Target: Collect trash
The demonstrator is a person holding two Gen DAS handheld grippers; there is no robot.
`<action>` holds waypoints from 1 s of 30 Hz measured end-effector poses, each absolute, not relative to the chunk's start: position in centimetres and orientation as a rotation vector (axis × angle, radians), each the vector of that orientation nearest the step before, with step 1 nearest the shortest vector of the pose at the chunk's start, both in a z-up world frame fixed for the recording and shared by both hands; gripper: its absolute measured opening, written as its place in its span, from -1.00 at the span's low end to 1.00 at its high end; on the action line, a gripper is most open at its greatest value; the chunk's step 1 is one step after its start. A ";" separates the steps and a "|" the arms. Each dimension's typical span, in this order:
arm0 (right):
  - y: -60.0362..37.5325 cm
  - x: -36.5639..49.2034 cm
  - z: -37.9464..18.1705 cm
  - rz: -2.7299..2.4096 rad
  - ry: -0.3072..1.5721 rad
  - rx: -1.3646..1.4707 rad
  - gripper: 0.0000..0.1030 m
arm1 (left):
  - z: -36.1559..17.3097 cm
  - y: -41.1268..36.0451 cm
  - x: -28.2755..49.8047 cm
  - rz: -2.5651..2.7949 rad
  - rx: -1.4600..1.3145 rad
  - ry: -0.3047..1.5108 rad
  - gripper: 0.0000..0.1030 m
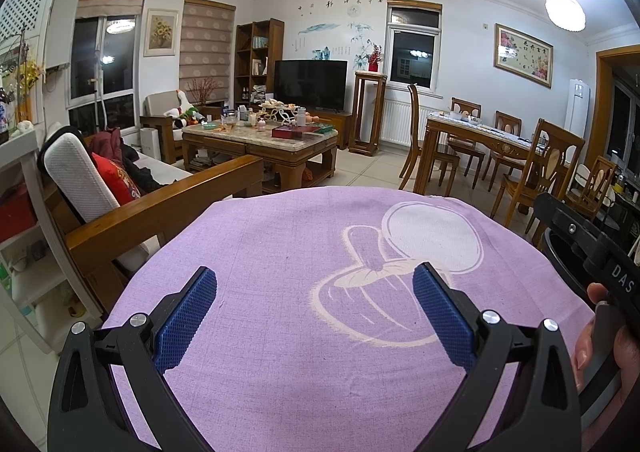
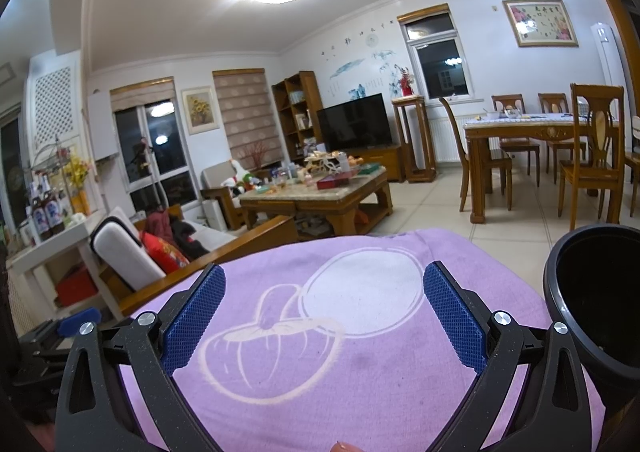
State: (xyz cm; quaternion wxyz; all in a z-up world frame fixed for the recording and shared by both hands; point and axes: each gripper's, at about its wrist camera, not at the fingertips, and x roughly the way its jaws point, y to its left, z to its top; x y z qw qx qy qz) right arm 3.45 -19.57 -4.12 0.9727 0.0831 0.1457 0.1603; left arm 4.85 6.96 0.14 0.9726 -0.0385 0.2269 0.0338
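A purple cloth [image 1: 280,332] with a pale printed figure covers the surface under both grippers. No piece of trash shows on it. My left gripper [image 1: 316,272] hovers just over the cloth, open, with nothing between its blue pads. My right gripper [image 2: 325,270] is open above the same cloth [image 2: 360,372], also with nothing in it. A black round bin [image 2: 592,300] stands at the cloth's right edge, close beside the right finger; its inside looks dark. In the left wrist view the body of the right gripper [image 1: 600,264] and a hand [image 1: 596,336] on it show at the far right.
A wooden sofa arm [image 1: 160,207] with a red cushion lies to the left. Farther off stand a cluttered coffee table [image 1: 260,139], a TV [image 1: 310,83], and a dining table [image 2: 532,131] with chairs on the right. A white shelf with bottles [image 2: 48,211] is at far left.
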 end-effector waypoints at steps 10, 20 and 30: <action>-19.4 3.4 -4.1 0.324 0.294 0.168 0.90 | 0.2 7.0 4.8 0.067 -0.077 0.459 0.90; -18.9 3.2 -4.2 0.320 0.295 0.162 0.90 | 0.0 7.3 4.7 0.066 -0.083 0.473 0.90; -18.6 3.1 -4.3 0.319 0.294 0.162 0.90 | -0.2 8.5 4.0 0.075 -0.091 0.472 0.90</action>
